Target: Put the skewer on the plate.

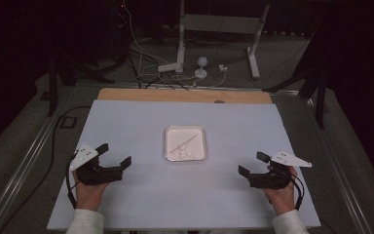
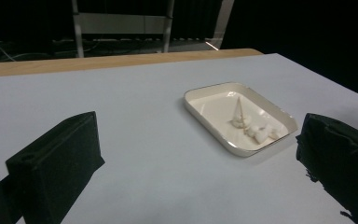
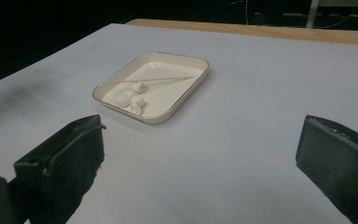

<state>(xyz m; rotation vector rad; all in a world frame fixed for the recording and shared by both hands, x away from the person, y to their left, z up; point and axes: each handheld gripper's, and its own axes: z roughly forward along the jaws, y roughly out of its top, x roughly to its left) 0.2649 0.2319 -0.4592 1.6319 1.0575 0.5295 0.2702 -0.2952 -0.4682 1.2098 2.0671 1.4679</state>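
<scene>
Both grippers empty, jaws spread wide, nothing between them. Left gripper [image 1: 113, 155] sits at the near left of the worktop [image 1: 126, 122], right gripper [image 1: 253, 164] at the near right, each in a hand, both angled in toward the middle.

Tray [image 1: 185, 143] is a shallow white square dish at the centre of the worktop, between the two grippers and a bit farther away, well apart from both. In it: a thin wooden skewer [image 3: 149, 80] lying diagonally across the floor of the tray, plus a few small white lumps [image 3: 133, 99] clustered at the near end. From the left gripper view the tray [image 2: 193, 103] is ahead and right of the jaws; from the right gripper view the tray [image 3: 196, 77] is ahead and left.

Risks, as I read it:
- Skewer is thin and lies flat on the tray floor. Wide, blunt pads may not get under it; likely to skid it along or pin it rather than lift it.
- Tray looks light and is not held down. A gripper coming in low over the rim could shove or tip it, and the lumps would roll out.
- Lumps look soft; closing hard would squash or smear them. One skewer end seems to rest near or on them, can't tell if it's stuck in.
- Both grippers converging on one small tray: jaws could clash over it.
</scene>
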